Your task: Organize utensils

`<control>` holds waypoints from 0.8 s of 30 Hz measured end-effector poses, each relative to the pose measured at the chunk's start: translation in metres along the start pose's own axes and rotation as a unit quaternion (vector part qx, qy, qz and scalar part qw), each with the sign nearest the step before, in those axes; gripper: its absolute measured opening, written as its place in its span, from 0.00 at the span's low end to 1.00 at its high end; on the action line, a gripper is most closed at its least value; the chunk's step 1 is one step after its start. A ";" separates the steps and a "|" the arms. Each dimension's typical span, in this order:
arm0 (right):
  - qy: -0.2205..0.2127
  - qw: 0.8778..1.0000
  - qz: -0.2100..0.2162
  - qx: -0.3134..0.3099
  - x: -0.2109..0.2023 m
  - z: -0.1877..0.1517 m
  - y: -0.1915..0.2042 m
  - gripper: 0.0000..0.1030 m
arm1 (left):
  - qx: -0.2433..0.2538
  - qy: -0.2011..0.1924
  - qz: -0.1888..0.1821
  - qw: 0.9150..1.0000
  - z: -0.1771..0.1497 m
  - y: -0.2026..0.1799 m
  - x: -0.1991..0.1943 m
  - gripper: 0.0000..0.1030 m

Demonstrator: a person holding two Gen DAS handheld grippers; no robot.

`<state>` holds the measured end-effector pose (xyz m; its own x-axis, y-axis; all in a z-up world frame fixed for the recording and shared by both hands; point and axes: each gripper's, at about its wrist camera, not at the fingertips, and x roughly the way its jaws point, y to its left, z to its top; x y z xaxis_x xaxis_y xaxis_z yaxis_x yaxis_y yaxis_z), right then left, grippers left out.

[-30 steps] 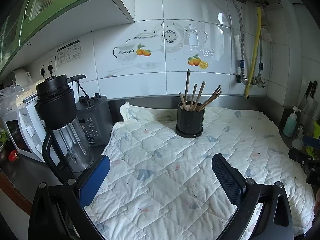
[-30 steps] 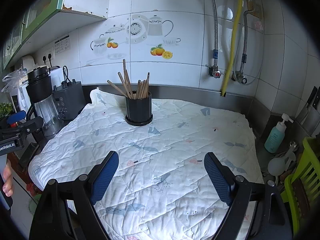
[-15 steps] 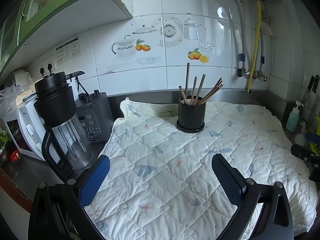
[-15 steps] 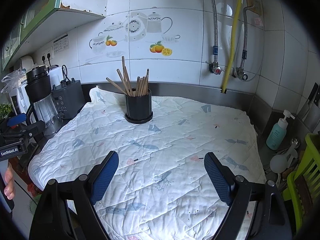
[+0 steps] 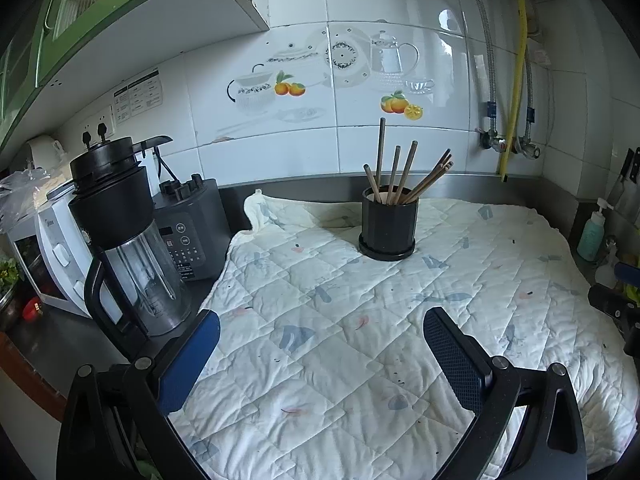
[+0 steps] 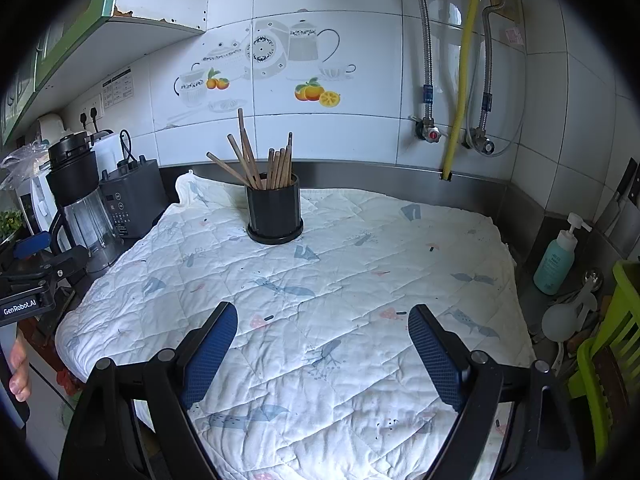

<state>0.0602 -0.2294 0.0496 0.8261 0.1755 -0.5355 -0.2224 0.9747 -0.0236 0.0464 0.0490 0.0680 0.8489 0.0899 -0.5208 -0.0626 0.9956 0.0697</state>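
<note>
A black round holder (image 5: 388, 224) stands on the white quilted cloth (image 5: 360, 340) near the back wall, with several wooden chopsticks (image 5: 394, 174) upright in it. The holder (image 6: 275, 210) and chopsticks (image 6: 264, 164) also show in the right wrist view. My left gripper (image 5: 320, 352) is open and empty, low over the near left part of the cloth. My right gripper (image 6: 322, 346) is open and empty over the near middle of the cloth. Both are well short of the holder.
A blender jug (image 5: 128, 240) and its grey base (image 5: 188, 228) stand left of the cloth, with a white appliance (image 5: 44, 248) behind. A soap bottle (image 6: 558, 256) and a green rack (image 6: 612, 340) are at the right. Pipes (image 6: 460, 72) run down the tiled wall.
Both grippers have drifted slightly; the holder sits a little lower and nearer in the left wrist view. Both stay open and empty.
</note>
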 end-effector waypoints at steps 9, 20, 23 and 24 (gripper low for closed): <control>0.003 1.000 0.003 -0.003 0.003 -0.001 0.002 0.93 | -0.002 0.002 0.003 1.000 -0.003 0.003 0.001 1.00; 0.004 1.000 0.004 -0.001 0.004 -0.001 0.002 0.93 | -0.001 0.005 0.004 1.000 -0.005 0.005 0.003 1.00; 0.006 1.000 0.003 0.000 0.005 -0.002 0.003 0.93 | 0.001 0.005 0.005 1.000 -0.005 0.004 0.004 1.00; 0.007 1.000 0.004 0.000 0.005 -0.002 0.003 0.93 | 0.001 0.005 0.005 1.000 -0.006 0.003 0.004 1.00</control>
<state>0.0630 -0.2263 0.0450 0.8172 0.1811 -0.5472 -0.2290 0.9732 -0.0199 0.0466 0.0530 0.0614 0.8429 0.0999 -0.5288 -0.0698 0.9946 0.0768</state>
